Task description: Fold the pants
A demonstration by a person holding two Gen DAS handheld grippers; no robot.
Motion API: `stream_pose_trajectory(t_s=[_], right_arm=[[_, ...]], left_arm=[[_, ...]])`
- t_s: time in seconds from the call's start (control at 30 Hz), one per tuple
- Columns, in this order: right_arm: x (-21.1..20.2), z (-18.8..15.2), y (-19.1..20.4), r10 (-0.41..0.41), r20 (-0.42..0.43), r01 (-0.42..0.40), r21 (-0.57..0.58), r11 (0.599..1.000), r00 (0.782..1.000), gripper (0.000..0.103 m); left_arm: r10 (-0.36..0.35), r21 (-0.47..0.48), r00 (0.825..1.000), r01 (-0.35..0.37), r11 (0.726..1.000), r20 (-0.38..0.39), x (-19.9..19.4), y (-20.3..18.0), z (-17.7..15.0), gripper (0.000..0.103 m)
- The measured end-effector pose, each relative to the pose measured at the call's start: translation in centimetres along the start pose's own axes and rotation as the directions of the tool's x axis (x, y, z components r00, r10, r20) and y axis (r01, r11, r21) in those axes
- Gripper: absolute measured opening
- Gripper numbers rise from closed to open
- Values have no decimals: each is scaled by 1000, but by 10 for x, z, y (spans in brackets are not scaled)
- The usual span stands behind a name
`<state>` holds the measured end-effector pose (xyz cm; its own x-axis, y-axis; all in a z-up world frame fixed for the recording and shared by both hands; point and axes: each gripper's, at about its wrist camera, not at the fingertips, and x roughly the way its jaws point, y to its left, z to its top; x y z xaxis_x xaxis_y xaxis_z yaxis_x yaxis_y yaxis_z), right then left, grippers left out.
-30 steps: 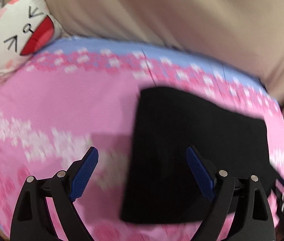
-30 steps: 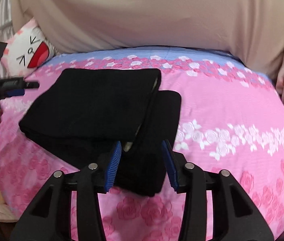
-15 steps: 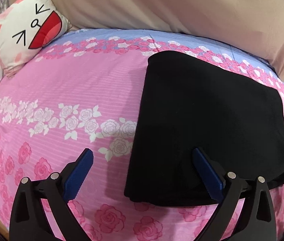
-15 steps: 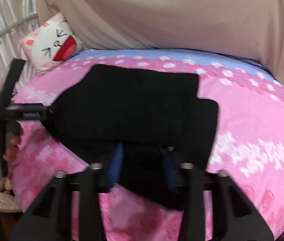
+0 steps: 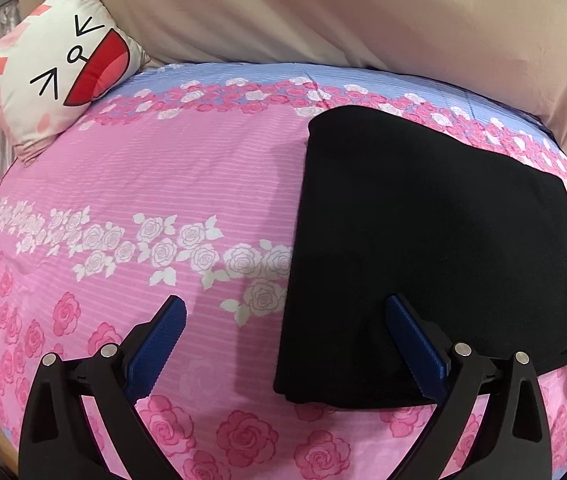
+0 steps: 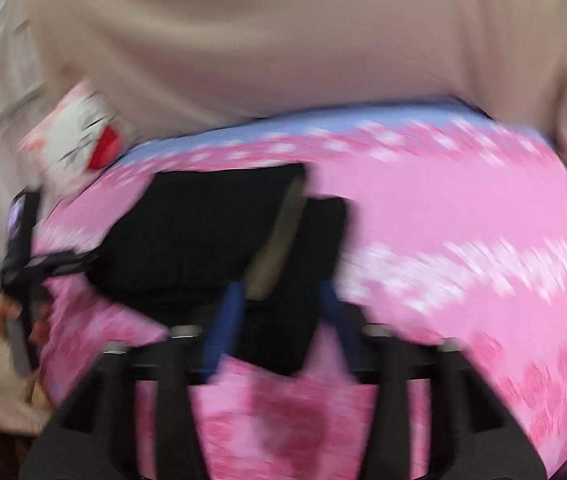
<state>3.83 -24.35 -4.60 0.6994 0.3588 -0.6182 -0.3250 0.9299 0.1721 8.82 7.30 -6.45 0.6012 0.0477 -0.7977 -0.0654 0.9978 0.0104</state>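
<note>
The black pants (image 5: 435, 248) lie folded into a flat rectangle on the pink rose-print bed sheet (image 5: 171, 184), right of centre in the left wrist view. My left gripper (image 5: 283, 344) is open and empty, its right finger over the near left corner of the pants. The right wrist view is motion-blurred. There the pants (image 6: 211, 232) lie left of centre, with a narrower folded end reaching toward me. My right gripper (image 6: 279, 316) has its blue pads either side of that end, with a gap between them. The left gripper (image 6: 39, 264) shows at that view's left edge.
A white cat-face cushion (image 5: 55, 64) lies at the back left of the bed. A large beige pillow or backrest (image 5: 343, 12) runs along the far side. The bed's near edge lies just below both grippers.
The left view has drawn slightly nearer the pants. The right gripper is swinging fast, blurring its view; the pants end stays between its pads.
</note>
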Motion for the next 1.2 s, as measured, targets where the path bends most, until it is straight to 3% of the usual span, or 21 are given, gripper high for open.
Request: stream_pose_trajectory(t_s=[0.1, 0.13, 0.17, 0.27, 0.33, 0.4, 0.43, 0.5, 0.57, 0.6, 0.67, 0.77, 0.83, 0.93, 0.97, 1.0, 1.03, 1.07, 1.13, 1.2], right_arm=[[39, 5, 16, 13, -71, -19, -82, 996, 997, 58], [55, 6, 14, 14, -112, -23, -76, 997, 994, 50], [68, 4, 10, 9, -160, -18, -54, 998, 987, 27], [43, 11, 5, 87, -134, -84, 31, 996, 987, 19], [27, 8, -1, 124, -113, -117, 67, 991, 986, 19], [50, -8, -15, 68, -194, -52, 87, 995, 979, 19], [57, -16, -24, 95, -190, -71, 129, 989, 977, 17], [40, -13, -28, 148, -130, -122, 191, 974, 980, 21], [14, -3, -22, 92, -51, -83, 158, 984, 994, 23], [-4, 8, -20, 20, 1, -20, 139, 990, 1000, 24], [-23, 26, -20, -24, 63, 14, 163, 987, 998, 26], [-26, 54, 1, 48, 113, -65, 152, 986, 992, 26], [-8, 68, 29, 139, 96, -149, 116, 982, 986, 26], [58, 71, 73, 248, -25, -247, 62, 967, 968, 30], [81, 67, 79, 213, -65, -210, 49, 976, 975, 29], [116, 60, 69, 105, -128, -99, 51, 994, 986, 28], [134, 55, 51, 79, -144, -65, 95, 993, 986, 9], [138, 51, 20, 175, -89, -150, 239, 959, 980, 0], [128, 56, 2, 188, -102, -140, 365, 920, 977, 0], [107, 72, 22, 112, -78, -87, 271, 959, 991, 6]], left_arm=[[-1, -5, 1000, 1, 1000, -1, 3, 1, -2, 98], [1, 1, 1000, -1, 1000, 3, 3, 0, -2, 98], [3, 6, 1000, -3, 1000, 5, 3, 0, -2, 98], [11, 33, 1000, -12, 999, 13, 4, 0, -2, 98], [9, 69, 1000, -10, 998, 21, 5, 1, -3, 98], [1, 80, 1000, -3, 997, 24, 8, 1, -5, 98], [-19, 76, 1000, 17, 997, 19, 9, 2, -4, 98], [-30, 66, 1000, 29, 997, 10, 7, 4, -2, 98], [-31, 60, 999, 30, 998, 11, -4, 10, 0, 98], [-19, 54, 999, 18, 998, 28, -12, 13, 1, 98], [-21, 33, 997, 18, 999, 72, -30, 23, 4, 98], [-37, 3, 995, 37, 999, 95, -42, 26, 11, 98], [-12, 13, 997, 11, 1000, 79, -35, 18, 12, 98], [72, 40, 997, -72, 997, 4, -2, 5, 3, 98], [82, 42, 997, -82, 996, 8, 3, 5, -1, 98], [85, 34, 996, -86, 996, 29, 5, 5, -4, 98], [79, 34, 996, -81, 996, 50, 4, 5, -6, 98], [66, 42, 996, -69, 997, 52, 3, 5, -5, 98], [42, 47, 998, -44, 998, 50, 0, 9, -3, 98], [35, 26, 998, -37, 999, 51, -7, 16, 1, 98]])
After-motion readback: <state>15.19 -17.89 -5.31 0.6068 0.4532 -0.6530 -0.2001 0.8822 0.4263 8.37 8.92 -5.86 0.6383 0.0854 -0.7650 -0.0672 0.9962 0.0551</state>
